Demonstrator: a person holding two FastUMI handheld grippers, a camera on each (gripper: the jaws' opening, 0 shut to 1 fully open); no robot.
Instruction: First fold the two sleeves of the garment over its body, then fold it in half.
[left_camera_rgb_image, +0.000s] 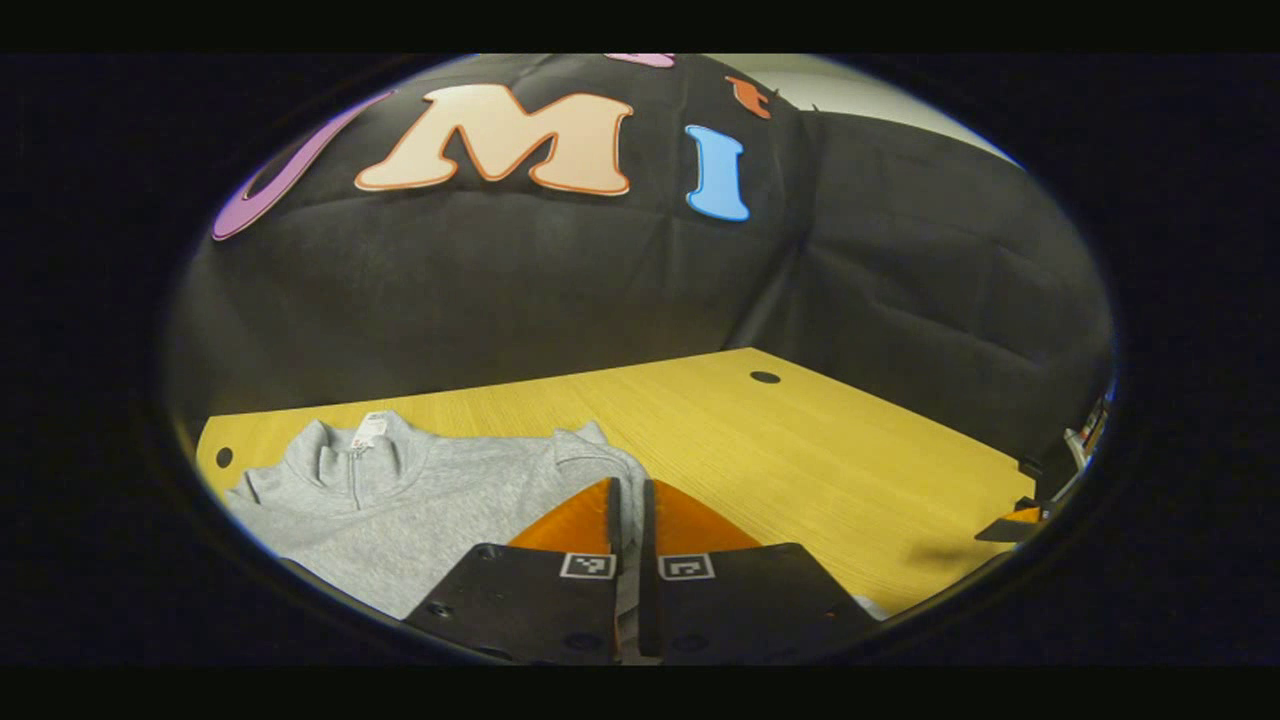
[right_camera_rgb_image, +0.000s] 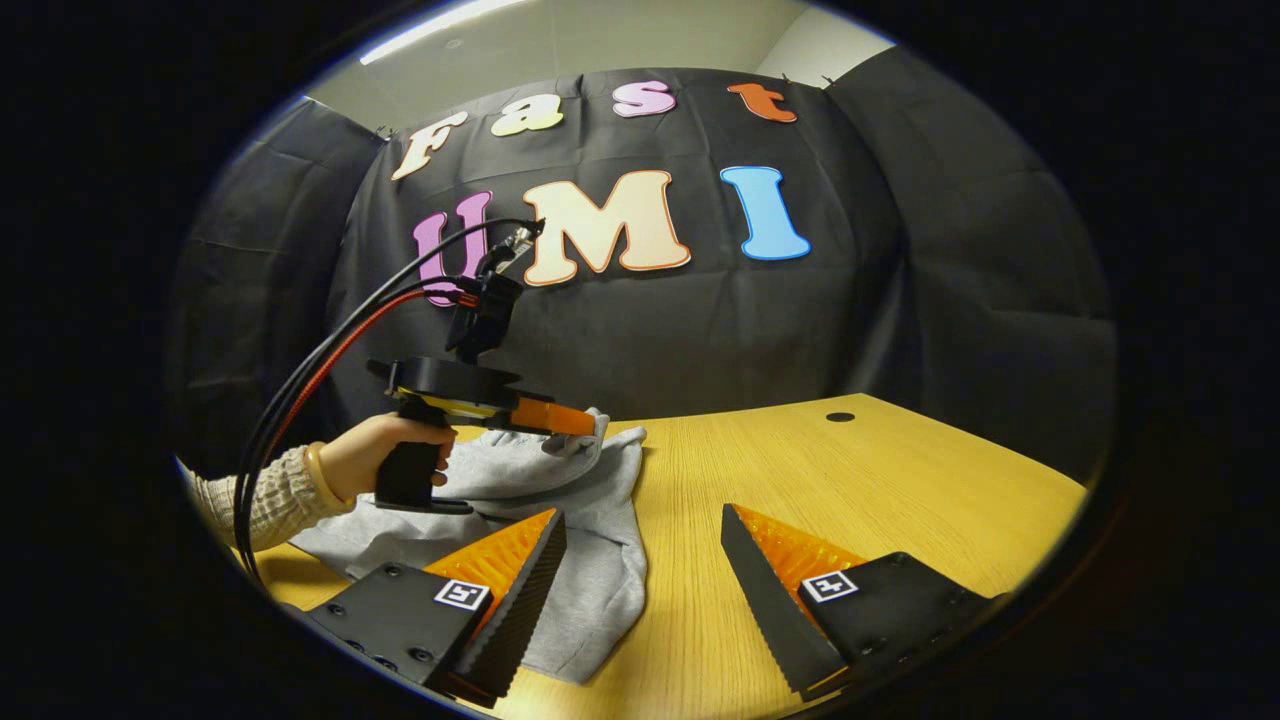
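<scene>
1. Black cloth walls the booth behind a yellow wooden table (left_camera_rgb_image: 800, 450), which has a small dark hole (left_camera_rgb_image: 765, 377) near its far edge.
2. On that table lies the grey garment (left_camera_rgb_image: 450, 500), collar up toward the wall, with a short zip and a white tag at the neck in the left gripper view.
3. My left gripper (left_camera_rgb_image: 630, 520) has its 2 fingers drawn almost together, with a thin strip of grey cloth showing in the slit between them; they are pinched on the garment's edge.
4. From the right gripper view, that same left gripper (right_camera_rgb_image: 575, 420) is held level above the table, a bunch of grey fabric lifted at its tip while the rest of the garment (right_camera_rgb_image: 590, 560) drapes down onto the wood.
5. My hand (right_camera_rgb_image: 375, 455) grips its dark handle, a knitted cream sleeve (right_camera_rgb_image: 265, 495) at the wrist, and black and red cables (right_camera_rgb_image: 320, 350) arc up from the unit.
6. My right gripper (right_camera_rgb_image: 645, 560) is spread wide and holds nothing; its left finger sits over the hem of the garment, its right finger over bare wood.
</scene>
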